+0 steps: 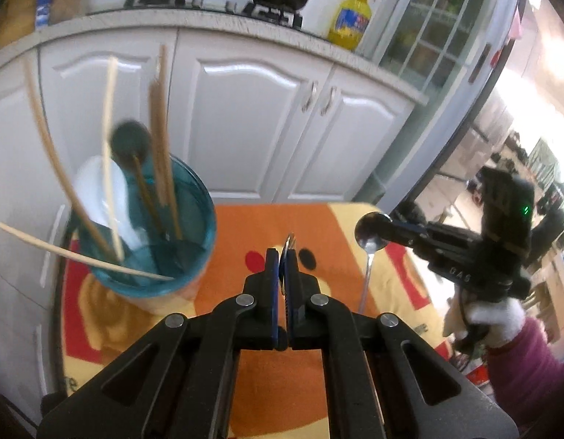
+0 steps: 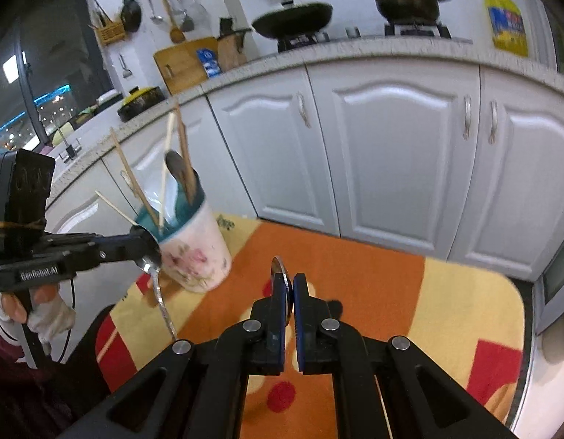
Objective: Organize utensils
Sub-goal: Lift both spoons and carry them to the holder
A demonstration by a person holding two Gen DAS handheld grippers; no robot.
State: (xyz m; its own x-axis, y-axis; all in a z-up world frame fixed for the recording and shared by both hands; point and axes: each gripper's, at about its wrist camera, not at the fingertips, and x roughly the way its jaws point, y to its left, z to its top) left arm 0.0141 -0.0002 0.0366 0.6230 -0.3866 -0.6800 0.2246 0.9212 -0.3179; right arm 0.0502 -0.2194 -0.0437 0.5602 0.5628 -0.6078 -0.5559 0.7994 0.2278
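A teal-lined cup (image 1: 150,241) stands on the orange table and holds several chopsticks, a white spoon (image 1: 99,194) and a dark spoon (image 1: 130,139); it also shows in the right wrist view (image 2: 194,252). My left gripper (image 1: 286,252) is shut on a metal spoon (image 1: 287,245), seen edge-on; in the right wrist view that spoon (image 2: 154,267) hangs handle-down beside the cup. My right gripper (image 2: 289,281) is shut on another metal spoon (image 2: 280,274); in the left wrist view its bowl (image 1: 371,234) points up and its handle hangs down.
The table has an orange, yellow and red cloth (image 2: 391,292). White kitchen cabinets (image 2: 391,146) stand behind it, with pots on a stove (image 2: 406,0) and a yellow oil bottle (image 2: 507,22) on the counter.
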